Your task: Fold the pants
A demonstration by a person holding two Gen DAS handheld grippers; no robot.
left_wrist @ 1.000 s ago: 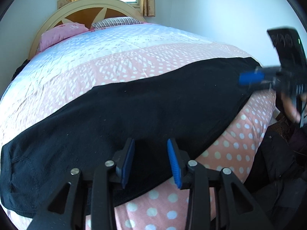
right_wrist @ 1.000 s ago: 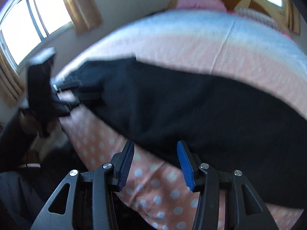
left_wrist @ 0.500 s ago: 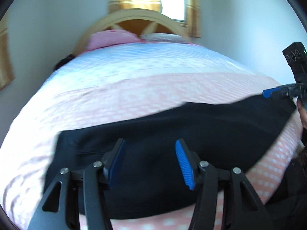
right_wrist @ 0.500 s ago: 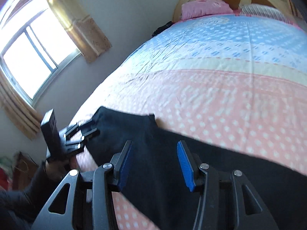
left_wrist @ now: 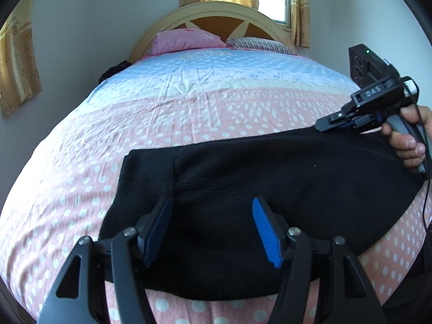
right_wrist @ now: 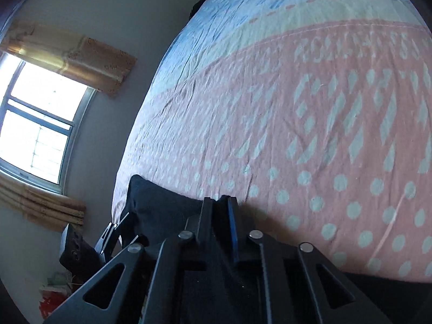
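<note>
Lower middle of the left view, my left tongs [left_wrist: 213,229] are opening over the pants [left_wrist: 243,178]; right tongs [right_wrist: 220,210] closing on the leg end. Next I'd carry that end toward the waistband.

The left gripper [left_wrist: 213,229] is over the black pants [left_wrist: 243,178], and its jaws are opening with only cloth below them. Far to its right, a hand [left_wrist: 410,137] holds the right gripper [left_wrist: 326,124] at the pants' edge. Ahead lies the bed [left_wrist: 162,113].
</note>
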